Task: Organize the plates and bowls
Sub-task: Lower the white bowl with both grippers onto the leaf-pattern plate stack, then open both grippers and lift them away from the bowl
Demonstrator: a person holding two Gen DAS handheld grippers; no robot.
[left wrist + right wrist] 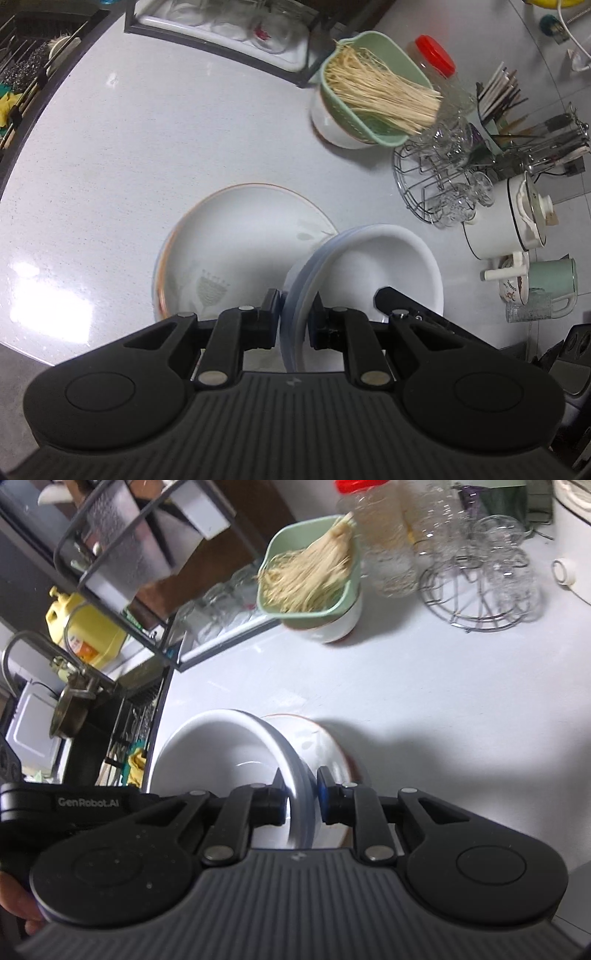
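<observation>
A stack of white bowls (373, 262) hangs tilted between my two grippers, just above a white plate with an orange rim and plant print (236, 236) that lies on the pale counter (129, 147). My left gripper (295, 308) is shut on the stack's near rim. On the far rim a finger (388, 297) of my right gripper shows. In the right wrist view my right gripper (300, 788) is shut on the rim of the bowl stack (221, 749). The printed plate (328, 746) peeks out beneath it.
A green colander of noodles (373, 96) sits on a white bowl at the back. A wire rack of glasses (443, 184), a red-lidded jar (436, 55), a white pot (509, 221) and a green jug (550, 280) crowd the right. A dish tray (229, 29) and the sink (74, 709) lie left.
</observation>
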